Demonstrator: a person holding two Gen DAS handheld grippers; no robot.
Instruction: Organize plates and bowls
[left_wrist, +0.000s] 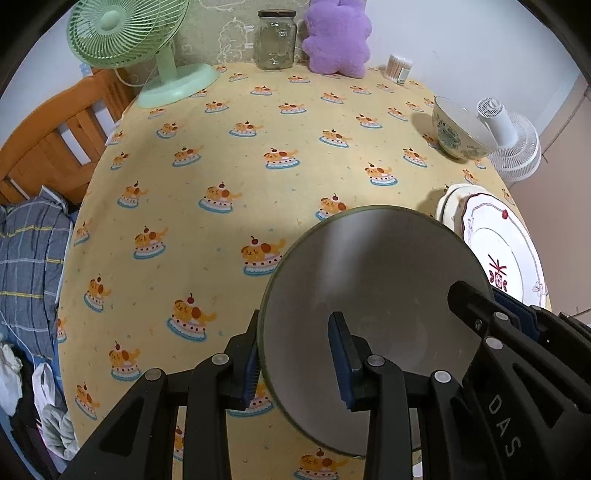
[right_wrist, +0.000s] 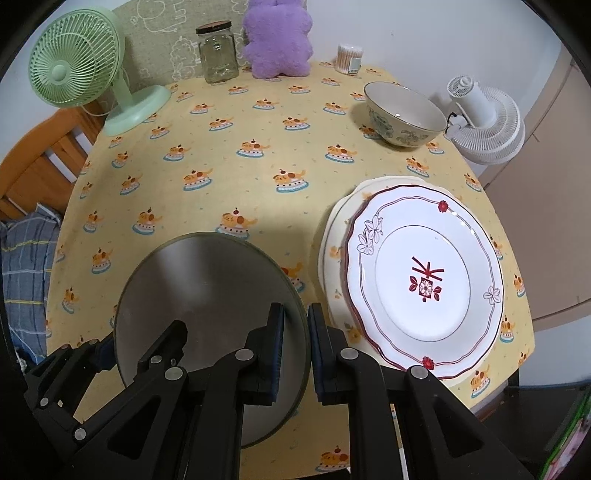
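A plain grey bowl (left_wrist: 373, 280) sits low over the table's near edge, also in the right wrist view (right_wrist: 207, 284). My left gripper (left_wrist: 295, 354) straddles its left rim, one finger inside and one outside. My right gripper (right_wrist: 295, 350) straddles its right rim the same way. Both look closed on the rim. A white plate with red flower trim (right_wrist: 424, 280) lies on a cream plate (right_wrist: 332, 251) to the right. A patterned bowl (right_wrist: 404, 114) stands at the far right.
A green desk fan (right_wrist: 77, 62), a glass jar (right_wrist: 218, 51), a purple plush (right_wrist: 277, 37) and a cotton swab box (right_wrist: 349, 59) line the far edge. A white fan (right_wrist: 484, 122) stands beyond the right edge. A wooden headboard (left_wrist: 55, 136) is at left.
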